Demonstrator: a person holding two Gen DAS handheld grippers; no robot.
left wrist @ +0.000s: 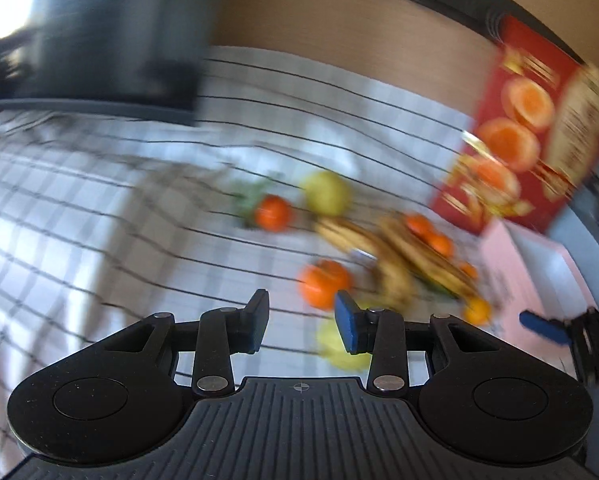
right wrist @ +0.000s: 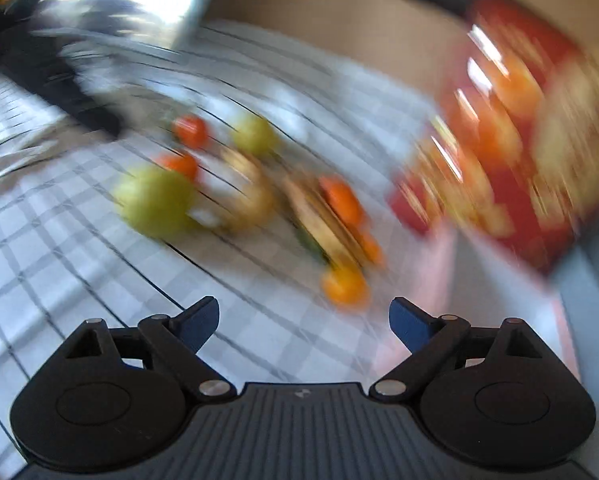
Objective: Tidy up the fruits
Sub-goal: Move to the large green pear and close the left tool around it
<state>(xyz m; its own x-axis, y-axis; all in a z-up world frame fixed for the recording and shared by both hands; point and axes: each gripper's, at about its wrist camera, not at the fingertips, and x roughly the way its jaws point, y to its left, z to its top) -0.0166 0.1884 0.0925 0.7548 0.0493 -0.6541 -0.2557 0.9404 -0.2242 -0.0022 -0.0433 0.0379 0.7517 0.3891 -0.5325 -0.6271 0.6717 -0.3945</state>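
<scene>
Both grippers hang over the checked tabletop [left wrist: 99,208]: left gripper [left wrist: 301,322] fingers narrow and empty, right gripper [right wrist: 303,320] fingers wide, near blurred oranges [right wrist: 345,286] and bananas [left wrist: 379,256].

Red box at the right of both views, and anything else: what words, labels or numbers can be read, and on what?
None can be read.
Red box: a pale printed panel and gold marks beside pictured oranges, all motion-blurred.
Bananas: a small pale sticker, too blurred to read.

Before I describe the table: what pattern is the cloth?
White tablecloth with dark grid lines, clearest in left wrist view.
</scene>
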